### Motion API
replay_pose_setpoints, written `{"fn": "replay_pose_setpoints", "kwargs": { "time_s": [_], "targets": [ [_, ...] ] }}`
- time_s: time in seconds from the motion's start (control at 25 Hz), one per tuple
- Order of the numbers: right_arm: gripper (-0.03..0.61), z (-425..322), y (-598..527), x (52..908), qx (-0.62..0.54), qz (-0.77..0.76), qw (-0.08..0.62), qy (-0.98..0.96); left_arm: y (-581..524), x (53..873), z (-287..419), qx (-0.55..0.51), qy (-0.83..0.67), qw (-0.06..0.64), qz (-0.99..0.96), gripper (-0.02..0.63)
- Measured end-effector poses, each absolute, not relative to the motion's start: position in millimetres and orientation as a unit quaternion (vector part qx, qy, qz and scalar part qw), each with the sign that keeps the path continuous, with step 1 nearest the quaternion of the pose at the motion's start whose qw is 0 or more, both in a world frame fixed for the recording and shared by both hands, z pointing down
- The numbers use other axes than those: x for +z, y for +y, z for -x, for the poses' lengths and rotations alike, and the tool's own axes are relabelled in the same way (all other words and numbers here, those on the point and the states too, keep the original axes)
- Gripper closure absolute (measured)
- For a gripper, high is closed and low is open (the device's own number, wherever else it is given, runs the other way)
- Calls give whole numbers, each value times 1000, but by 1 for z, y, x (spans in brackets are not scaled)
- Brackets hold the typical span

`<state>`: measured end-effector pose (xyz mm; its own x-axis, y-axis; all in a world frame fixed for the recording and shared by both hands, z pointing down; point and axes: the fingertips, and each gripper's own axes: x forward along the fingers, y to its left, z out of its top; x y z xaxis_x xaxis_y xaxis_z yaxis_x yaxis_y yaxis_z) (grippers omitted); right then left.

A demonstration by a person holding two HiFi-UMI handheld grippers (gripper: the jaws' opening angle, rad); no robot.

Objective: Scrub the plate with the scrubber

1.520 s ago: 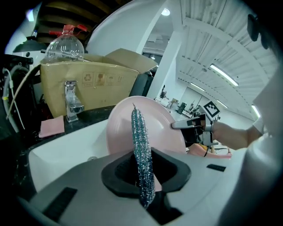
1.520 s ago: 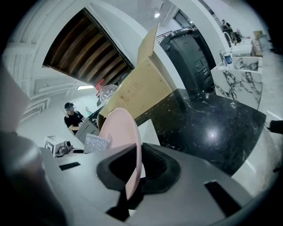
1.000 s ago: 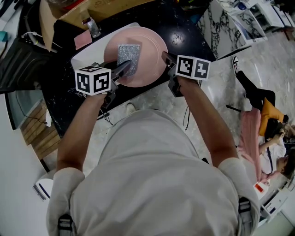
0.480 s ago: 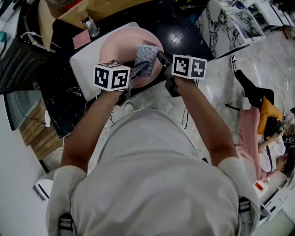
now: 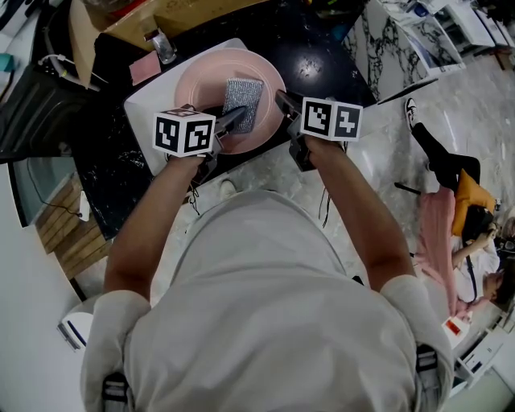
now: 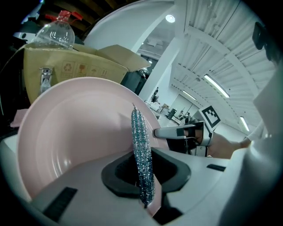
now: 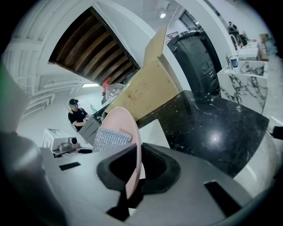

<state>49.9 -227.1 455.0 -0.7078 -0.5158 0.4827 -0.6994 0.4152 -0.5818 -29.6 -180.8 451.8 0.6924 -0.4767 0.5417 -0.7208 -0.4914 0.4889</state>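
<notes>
A pink plate [image 5: 216, 80] is held over a white board [image 5: 145, 109]. My right gripper [image 5: 283, 103] is shut on the plate's right rim; in the right gripper view the rim [image 7: 132, 150] runs edge-on between the jaws. My left gripper [image 5: 232, 121] is shut on a silver sparkly scrubber [image 5: 243, 103] that lies flat against the plate's face. In the left gripper view the scrubber [image 6: 141, 154] stands edge-on between the jaws, with the plate [image 6: 66, 132] behind it and the right gripper [image 6: 183, 134] at the far rim.
A black marble counter [image 5: 322, 56] lies under the plate. A cardboard box [image 5: 153, 20] and a metal tap [image 5: 161, 44] stand behind it. A pink cloth [image 5: 145, 68] lies by the board. A person [image 5: 459, 217] sits on the floor at right.
The left gripper slid the scrubber right across the plate, then back left a little. The right gripper kept its hold on the rim almost still.
</notes>
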Motion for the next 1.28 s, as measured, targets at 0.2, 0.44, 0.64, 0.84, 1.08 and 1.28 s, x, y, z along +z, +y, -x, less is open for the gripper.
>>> {"fn": "replay_pose_setpoints", "kwargs": {
  "time_s": [0.2, 0.44, 0.64, 0.84, 1.08, 1.28],
  "targets": [
    [552, -51, -228, 456, 400, -367, 115, -832, -181, 454, 46, 169, -363, 362, -842, 546],
    [549, -58, -229, 458, 401, -373, 116, -829, -179, 458, 72, 170, -387, 360, -831, 546],
    [549, -63, -231, 460, 404, -378, 115, -825, -177, 461, 97, 164, -406, 367, -821, 546],
    [549, -65, -233, 462, 404, -381, 117, -824, -176, 463, 120, 159, -427, 372, -809, 546],
    [549, -65, -234, 465, 406, -383, 120, -821, -178, 464, 139, 151, -447, 372, -799, 546],
    [552, -66, -236, 467, 400, -388, 127, -820, -182, 454, 132, 139, -441, 370, -806, 547]
  ]
}}
